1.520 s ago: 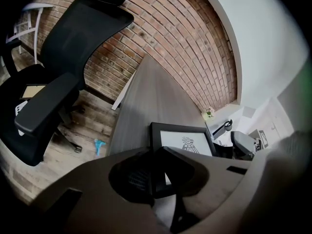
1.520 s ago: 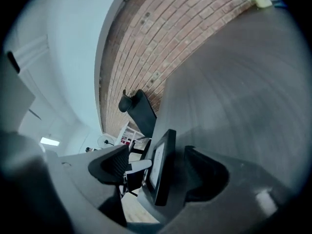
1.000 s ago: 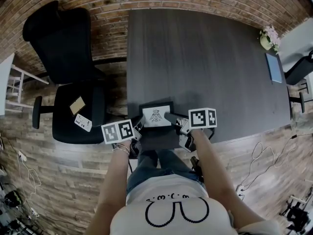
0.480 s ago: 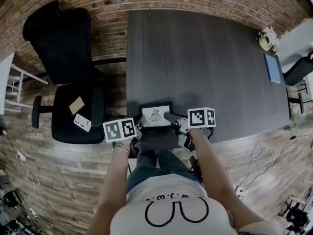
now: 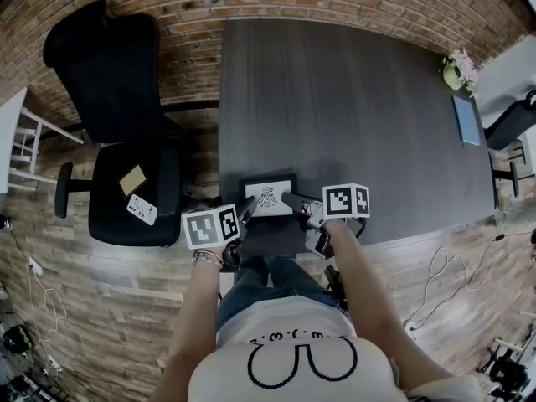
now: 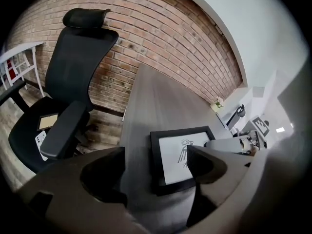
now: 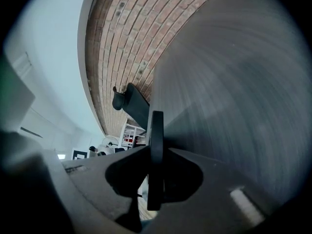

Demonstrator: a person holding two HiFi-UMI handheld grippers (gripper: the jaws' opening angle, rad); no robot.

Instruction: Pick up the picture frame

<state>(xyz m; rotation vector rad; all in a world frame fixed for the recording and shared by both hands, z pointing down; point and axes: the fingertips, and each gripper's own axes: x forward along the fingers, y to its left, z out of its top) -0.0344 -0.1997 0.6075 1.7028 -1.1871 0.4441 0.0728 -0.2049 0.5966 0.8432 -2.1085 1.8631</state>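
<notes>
Head view: the picture frame (image 5: 268, 198) lies flat on the dark table (image 5: 352, 99), at the table's 6 o'clock edge, directly ahead of the person. It is a black frame around a white sheet with a small dark bird-like figure.

Right gripper (image 5: 295, 201): it comes in at the frame's 3 o'clock side. In the right gripper view (image 7: 157, 156) both jaws are clamped on the frame's rim (image 7: 157, 126), which shows edge-on as a thin black bar between them.

Left gripper (image 5: 245, 212): it sits at the frame's 8 o'clock corner. In the left gripper view (image 6: 156, 152) the jaws are opening and stand wide apart. The frame's near corner (image 6: 183, 157) lies in the gap, and I see neither pad pressing on it.

Surroundings: a black office chair (image 5: 117, 99) stands at the table's 9 o'clock, with a tan card (image 5: 132, 179) and a white card (image 5: 142, 209) on its seat. A small flower pot (image 5: 459, 67) and a blue-grey flat item (image 5: 469, 117) lie towards 2 o'clock on the table.
</notes>
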